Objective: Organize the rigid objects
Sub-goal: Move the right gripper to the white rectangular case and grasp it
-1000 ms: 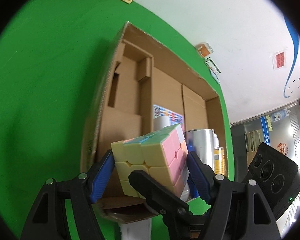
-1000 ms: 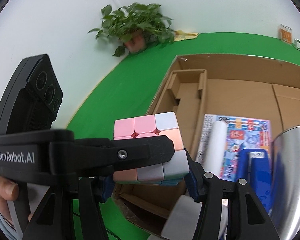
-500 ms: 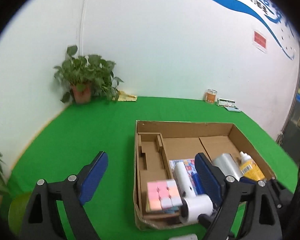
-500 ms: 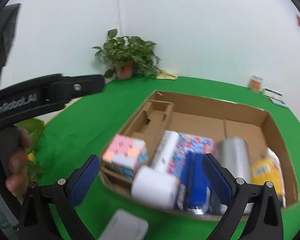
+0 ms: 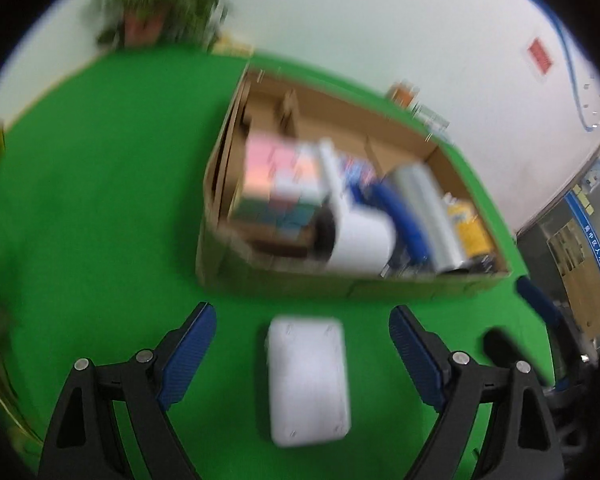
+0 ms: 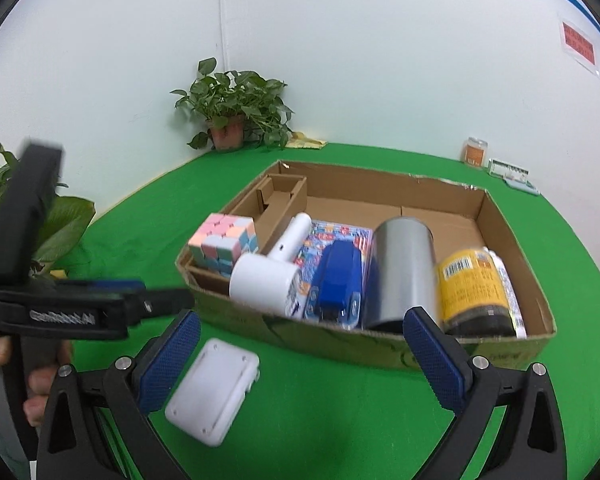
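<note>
A pastel puzzle cube (image 6: 224, 244) rests in the near left corner of the cardboard box (image 6: 380, 350); the left wrist view shows the cube (image 5: 276, 188) blurred. A flat white plastic case (image 6: 214, 390) lies on the green cloth in front of the box. My left gripper (image 5: 302, 314) is open just above the white case (image 5: 308, 380), with nothing between its fingers. My right gripper (image 6: 300, 320) is wide open and empty, a short way back from the box's front wall. The left gripper's black body (image 6: 60, 316) shows at the left, held by a hand.
In the box lie a white roller with a handle (image 6: 266, 280), a blue stapler (image 6: 336, 280), a silver tumbler (image 6: 400, 272), a yellow-labelled bottle (image 6: 472, 284) and a colourful booklet (image 6: 340, 234). A potted plant (image 6: 236, 116) stands in the back corner, a jar (image 6: 475, 151) at the back right.
Both grippers let go of the cube, which now sits in the box's near left corner. Both have opened wide and pulled back from the box, and the white case has come into view.
</note>
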